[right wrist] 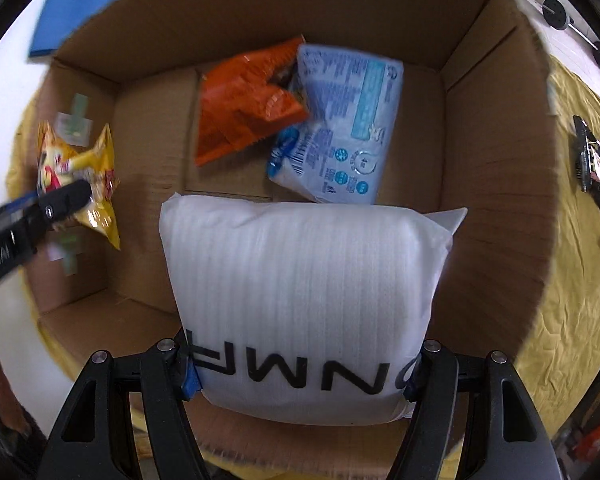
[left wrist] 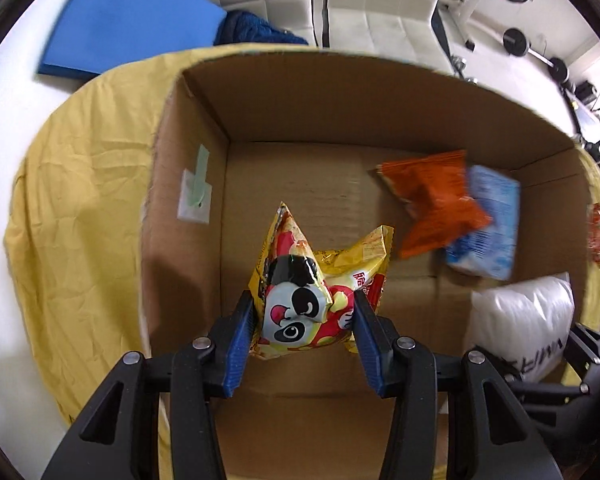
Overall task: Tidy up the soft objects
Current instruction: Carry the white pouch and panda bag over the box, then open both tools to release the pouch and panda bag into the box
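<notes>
White foam pack [right wrist: 300, 304] hides right gripper [right wrist: 300, 380] fingertips.

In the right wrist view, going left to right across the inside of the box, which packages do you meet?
Yellow panda snack bag held by the left gripper → orange snack bag → light blue tissue pack. The white foam pouch in the right gripper spans the middle, so it is left out.

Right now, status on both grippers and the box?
Left gripper shut on panda snack bag, over cardboard box. Right gripper shut on white foam pouch. Orange bag, blue pack already inside.
</notes>
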Action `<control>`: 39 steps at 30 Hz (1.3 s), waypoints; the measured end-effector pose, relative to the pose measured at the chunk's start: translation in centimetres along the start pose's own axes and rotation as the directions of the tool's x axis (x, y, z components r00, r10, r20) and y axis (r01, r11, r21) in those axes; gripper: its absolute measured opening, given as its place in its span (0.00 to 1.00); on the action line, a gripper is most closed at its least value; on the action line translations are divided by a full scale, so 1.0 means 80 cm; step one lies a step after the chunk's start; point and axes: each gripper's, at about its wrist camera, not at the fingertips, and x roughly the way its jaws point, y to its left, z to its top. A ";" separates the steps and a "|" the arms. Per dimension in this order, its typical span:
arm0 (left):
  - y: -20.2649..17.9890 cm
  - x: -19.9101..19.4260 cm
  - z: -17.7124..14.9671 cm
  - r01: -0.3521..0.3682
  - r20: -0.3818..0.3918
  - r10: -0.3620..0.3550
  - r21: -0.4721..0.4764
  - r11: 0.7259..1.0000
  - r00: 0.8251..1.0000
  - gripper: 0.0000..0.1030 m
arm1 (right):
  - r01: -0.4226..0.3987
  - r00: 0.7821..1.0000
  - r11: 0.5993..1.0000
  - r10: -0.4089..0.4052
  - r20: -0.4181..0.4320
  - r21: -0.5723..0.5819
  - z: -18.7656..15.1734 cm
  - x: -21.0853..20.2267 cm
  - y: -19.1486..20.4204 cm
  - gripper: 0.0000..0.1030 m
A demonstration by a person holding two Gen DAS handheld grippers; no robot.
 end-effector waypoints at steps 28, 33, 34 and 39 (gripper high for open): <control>-0.007 0.050 0.067 0.128 -0.058 -0.133 -0.077 0.989 0.989 0.53 | 0.077 0.997 0.997 -0.076 -0.015 0.012 0.013 0.059 0.019 0.76; -0.007 0.029 0.054 0.110 -0.039 -0.113 -0.066 0.992 0.993 0.53 | 0.071 0.997 0.997 -0.071 0.002 0.023 0.008 0.050 0.020 0.80; -0.005 0.026 0.054 0.108 -0.036 -0.111 -0.065 0.992 0.993 0.53 | 0.070 0.997 0.997 -0.070 0.013 0.025 0.007 0.044 0.021 0.80; -0.004 0.004 0.041 0.106 -0.004 -0.107 -0.059 0.993 0.994 0.53 | 0.055 0.997 0.998 -0.056 0.054 0.032 0.005 0.014 0.022 0.87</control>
